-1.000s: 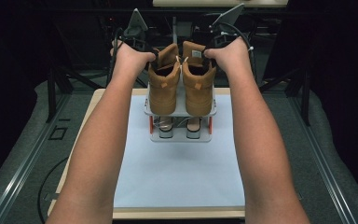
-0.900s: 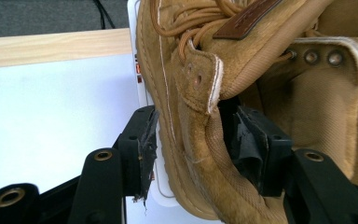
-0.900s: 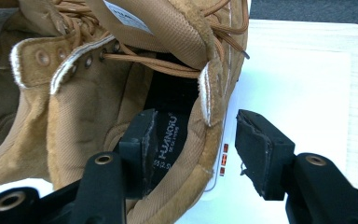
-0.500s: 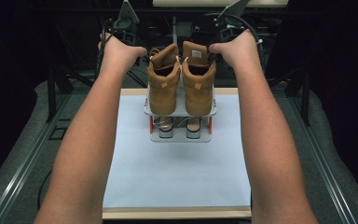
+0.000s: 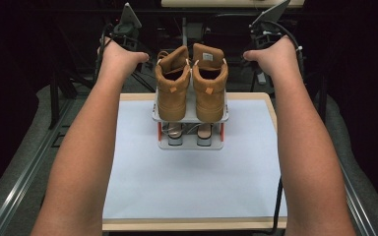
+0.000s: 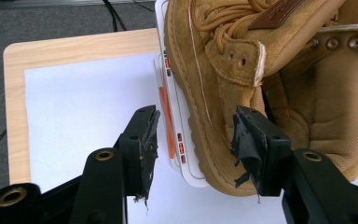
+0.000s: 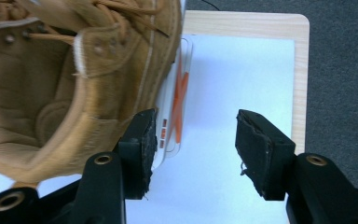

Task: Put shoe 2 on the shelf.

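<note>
- Dark surroundings; white-topped table (image 5: pixel 192 187) carries a small two-tier rack (image 5: pixel 191 117) — tan boots (image 5: pixel 192 83) on its top shelf.
- Left gripper (image 6: pixel 193 140): fingers wide, holding nothing, straddling the rack edge and a boot sole.
- Right gripper (image 7: pixel 193 140): fingers wide, empty, beside the other boot.
- Risk: a sideways nudge could tip the boots — or shift the rack.

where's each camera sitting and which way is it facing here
High view: above the person's side, looking forward and down at the boots on the rack; both forearms show.
Left gripper view: rides the left gripper, looking down past open jaws at the left boot.
Right gripper view: rides the right gripper, jaws open beside the right boot.
All share the white mat.
</note>
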Action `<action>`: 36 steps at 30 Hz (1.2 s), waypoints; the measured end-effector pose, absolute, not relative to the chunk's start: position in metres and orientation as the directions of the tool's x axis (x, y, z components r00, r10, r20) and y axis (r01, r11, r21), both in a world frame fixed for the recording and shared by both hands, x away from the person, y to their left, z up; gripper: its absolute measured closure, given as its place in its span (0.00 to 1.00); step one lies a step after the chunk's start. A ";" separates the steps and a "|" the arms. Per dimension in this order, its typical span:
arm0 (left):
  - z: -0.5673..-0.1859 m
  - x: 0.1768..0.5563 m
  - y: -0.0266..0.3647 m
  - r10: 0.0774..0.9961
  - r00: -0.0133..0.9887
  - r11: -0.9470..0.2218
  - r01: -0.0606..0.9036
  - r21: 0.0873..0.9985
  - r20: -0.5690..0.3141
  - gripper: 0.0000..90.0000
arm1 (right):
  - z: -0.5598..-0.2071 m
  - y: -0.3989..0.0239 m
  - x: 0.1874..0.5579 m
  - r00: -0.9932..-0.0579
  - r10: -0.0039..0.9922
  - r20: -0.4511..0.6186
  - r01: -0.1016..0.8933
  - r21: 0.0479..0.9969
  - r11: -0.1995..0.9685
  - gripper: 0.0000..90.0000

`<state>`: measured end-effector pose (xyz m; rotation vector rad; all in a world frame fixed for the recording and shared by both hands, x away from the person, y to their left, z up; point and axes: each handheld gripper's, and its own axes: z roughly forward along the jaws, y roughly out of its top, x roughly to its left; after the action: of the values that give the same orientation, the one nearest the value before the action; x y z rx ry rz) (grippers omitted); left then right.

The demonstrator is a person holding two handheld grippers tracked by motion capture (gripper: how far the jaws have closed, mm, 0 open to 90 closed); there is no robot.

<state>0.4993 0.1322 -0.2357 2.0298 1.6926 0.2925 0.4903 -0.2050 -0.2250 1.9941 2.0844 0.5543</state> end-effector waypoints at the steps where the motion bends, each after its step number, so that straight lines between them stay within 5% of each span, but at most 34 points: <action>1: -0.237 0.499 0.132 0.967 0.213 -0.120 0.866 0.485 -0.140 0.55 | -0.227 -0.208 0.490 -0.063 0.992 0.111 0.914 0.405 0.013 0.53; 13: -0.247 0.496 0.142 0.964 0.227 -0.134 0.866 0.481 -0.141 0.55 | -0.238 -0.222 0.485 -0.080 0.990 0.112 0.911 0.411 0.027 0.53; 36: -0.312 0.463 0.163 0.921 0.369 -0.286 0.859 0.426 -0.125 0.55 | -0.305 -0.211 0.448 -0.261 0.964 0.044 0.881 0.418 0.219 0.53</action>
<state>0.4629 0.1627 -0.3121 2.2134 1.5444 0.2009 0.4480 -0.2112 -0.3052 1.7525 2.2664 0.5381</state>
